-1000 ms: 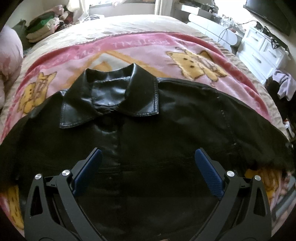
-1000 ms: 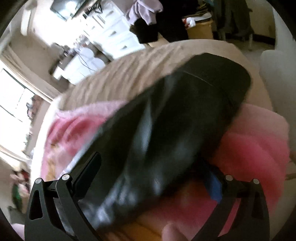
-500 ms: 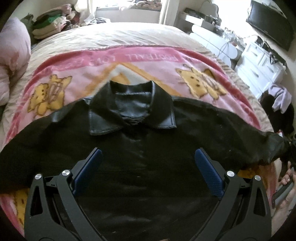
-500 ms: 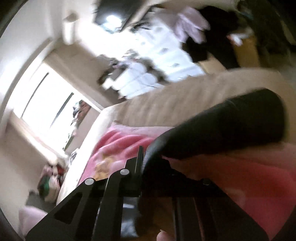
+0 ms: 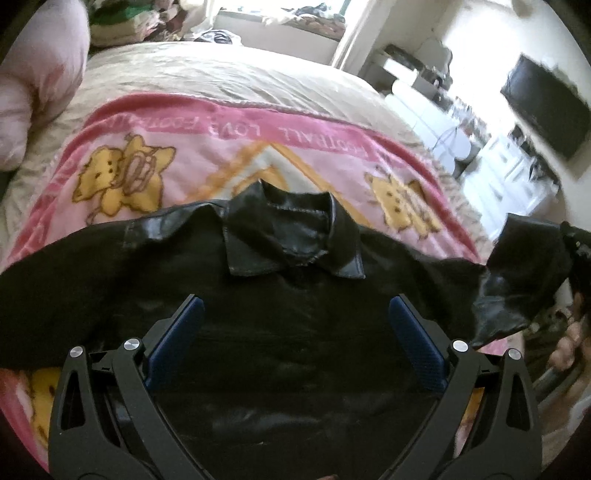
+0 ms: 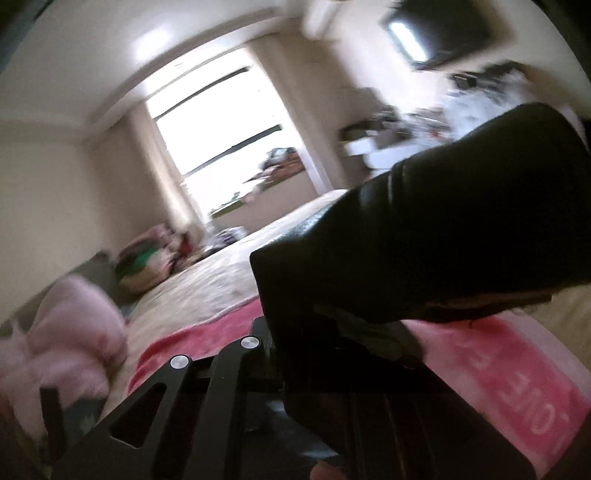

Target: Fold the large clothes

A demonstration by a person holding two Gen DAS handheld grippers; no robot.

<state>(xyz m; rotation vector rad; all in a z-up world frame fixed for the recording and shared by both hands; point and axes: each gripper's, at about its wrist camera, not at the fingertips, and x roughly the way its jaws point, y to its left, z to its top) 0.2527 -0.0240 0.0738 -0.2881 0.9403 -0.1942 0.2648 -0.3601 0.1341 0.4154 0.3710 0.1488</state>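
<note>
A black leather jacket (image 5: 288, 332) lies face up on the pink blanket (image 5: 229, 158), collar (image 5: 295, 236) toward the far side. My left gripper (image 5: 295, 332) is open and empty, hovering over the jacket's chest. My right gripper (image 6: 325, 343) is shut on the jacket's right sleeve (image 6: 461, 243) and holds it lifted off the bed. In the left wrist view the raised sleeve (image 5: 524, 273) hangs at the right edge of the bed. The right gripper's fingertips are hidden by the sleeve.
The bed has a beige cover (image 5: 221, 77) under the blanket. A pink pillow (image 5: 40, 81) lies at the far left, with piled clothes (image 5: 122, 26) behind it. White drawers (image 5: 517, 173) and a wall TV (image 5: 546, 110) stand to the right.
My right gripper closed on the sleeve and lifted it up off the bed, swinging toward the room. My left gripper pulled back and rose, so the jacket looks smaller and farther.
</note>
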